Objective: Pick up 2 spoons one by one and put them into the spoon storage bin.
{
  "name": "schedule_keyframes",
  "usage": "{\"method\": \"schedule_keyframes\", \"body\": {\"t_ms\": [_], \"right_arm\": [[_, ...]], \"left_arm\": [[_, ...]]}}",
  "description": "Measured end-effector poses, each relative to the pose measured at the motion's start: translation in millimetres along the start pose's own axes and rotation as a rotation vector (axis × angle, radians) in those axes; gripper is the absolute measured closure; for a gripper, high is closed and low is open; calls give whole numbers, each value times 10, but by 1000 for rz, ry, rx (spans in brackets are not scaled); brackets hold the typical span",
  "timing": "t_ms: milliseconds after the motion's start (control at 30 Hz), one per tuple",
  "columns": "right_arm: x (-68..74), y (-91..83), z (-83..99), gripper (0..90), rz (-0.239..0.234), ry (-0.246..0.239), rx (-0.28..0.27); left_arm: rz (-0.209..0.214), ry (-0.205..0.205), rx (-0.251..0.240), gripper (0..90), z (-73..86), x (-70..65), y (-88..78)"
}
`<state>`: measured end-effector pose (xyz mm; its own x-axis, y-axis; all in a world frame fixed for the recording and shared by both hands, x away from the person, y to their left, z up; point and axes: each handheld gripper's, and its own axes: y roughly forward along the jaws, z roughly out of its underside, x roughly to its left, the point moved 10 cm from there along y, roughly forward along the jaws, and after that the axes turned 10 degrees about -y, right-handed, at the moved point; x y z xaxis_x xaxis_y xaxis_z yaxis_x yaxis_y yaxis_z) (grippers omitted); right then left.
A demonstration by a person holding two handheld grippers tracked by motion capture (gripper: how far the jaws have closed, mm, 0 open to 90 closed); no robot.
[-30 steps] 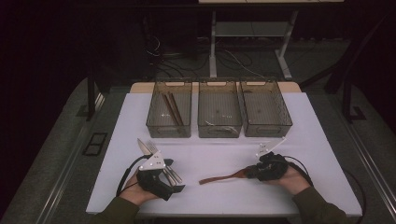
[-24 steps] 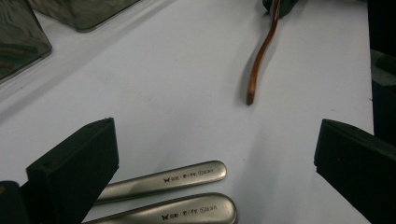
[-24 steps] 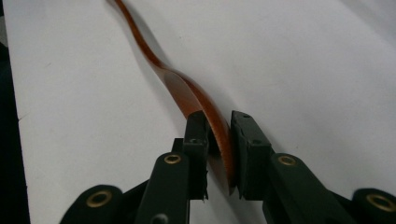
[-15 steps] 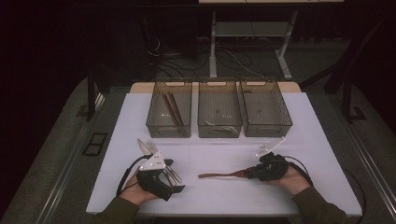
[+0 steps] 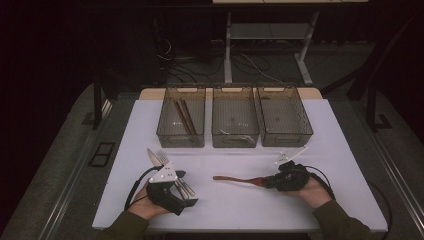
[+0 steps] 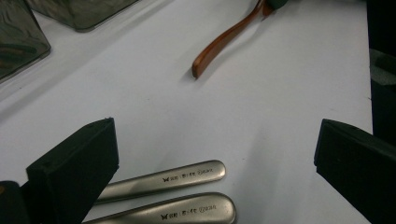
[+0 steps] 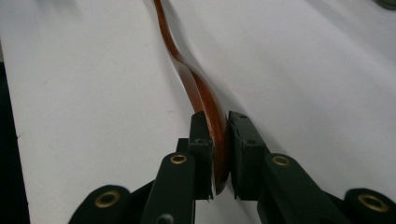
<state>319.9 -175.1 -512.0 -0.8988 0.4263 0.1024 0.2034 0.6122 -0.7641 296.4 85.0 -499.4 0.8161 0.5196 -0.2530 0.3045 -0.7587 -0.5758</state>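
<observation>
A brown wooden spoon (image 5: 235,179) lies on the white table top, its handle pointing left. My right gripper (image 5: 267,182) is shut on its bowl end. In the right gripper view the jaws have just been closing, and the pads (image 7: 201,133) now press the spoon (image 7: 187,79) from both sides of my right gripper (image 7: 219,123). My left gripper (image 5: 187,189) stands open over the handles of a metal knife and fork (image 5: 156,157). In the left gripper view two steel handles (image 6: 177,177) lie between my left gripper's (image 6: 215,154) wide jaws, untouched, with the spoon (image 6: 224,39) beyond.
Three smoky translucent bins stand in a row at the back of the table: left (image 5: 165,135), middle (image 5: 235,142), right (image 5: 305,132). The left bin holds brown wooden sticks (image 5: 184,116). A cable (image 5: 322,177) trails from the right gripper.
The spoon's free end has shifted slightly away from me. Both hands stay where they were.
</observation>
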Motion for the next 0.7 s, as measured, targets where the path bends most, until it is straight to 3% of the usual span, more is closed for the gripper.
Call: {"method": "schedule_keyframes", "body": {"t_ms": [267,700], "right_arm": [[-85,-53,-28,803,59,20,-33],[-234,-284,-199,803,134,116,-121]], "left_arm": [[3,-6,-6,0,-6,1,-3],[-7,-19,-18,0,-15,34,-13]]}}
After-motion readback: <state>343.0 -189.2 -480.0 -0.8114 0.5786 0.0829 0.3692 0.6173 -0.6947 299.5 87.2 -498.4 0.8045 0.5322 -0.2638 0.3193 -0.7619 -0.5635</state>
